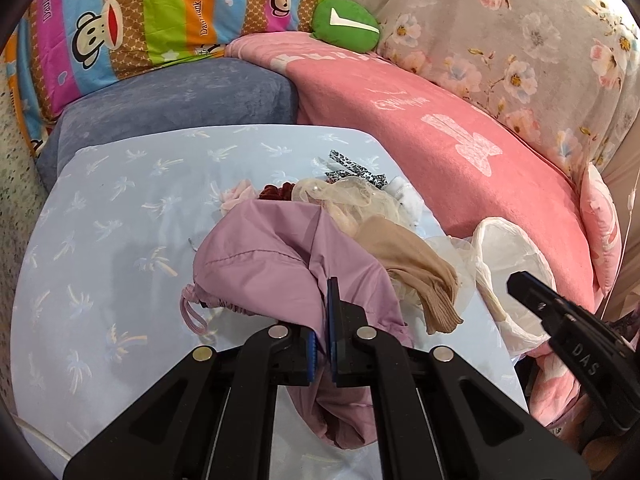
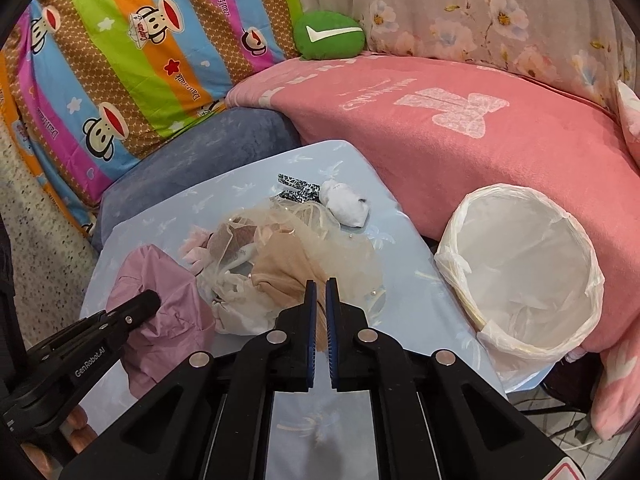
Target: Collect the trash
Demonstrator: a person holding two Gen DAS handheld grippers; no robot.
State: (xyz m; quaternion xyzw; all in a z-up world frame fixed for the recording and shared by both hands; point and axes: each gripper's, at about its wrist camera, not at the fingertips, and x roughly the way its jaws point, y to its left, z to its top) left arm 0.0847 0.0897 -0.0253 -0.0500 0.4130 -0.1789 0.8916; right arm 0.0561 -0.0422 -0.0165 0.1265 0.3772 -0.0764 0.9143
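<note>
A pile of trash lies on the light blue table (image 1: 100, 208): a beige stocking (image 2: 280, 268), cream tulle (image 2: 344, 240), a white sock (image 2: 346, 200), a leopard-print ribbon (image 2: 298, 190) and a pink scrap (image 2: 196, 246). My left gripper (image 1: 325, 312) is shut on a mauve drawstring bag (image 1: 260, 264), which it holds up off the table; that bag also shows in the right wrist view (image 2: 160, 280). My right gripper (image 2: 321, 296) is shut on the beige stocking at the pile's near edge. A bin with a white liner (image 2: 524, 264) stands to the right of the table.
A pink blanket (image 2: 460, 152) covers the sofa behind the table and bin. A blue-grey cushion (image 1: 172, 96), a striped monkey-print pillow (image 2: 132, 52), a green cushion (image 2: 328, 36) and a floral cover (image 1: 520, 40) lie behind. Tiled floor (image 2: 568, 432) shows at the lower right.
</note>
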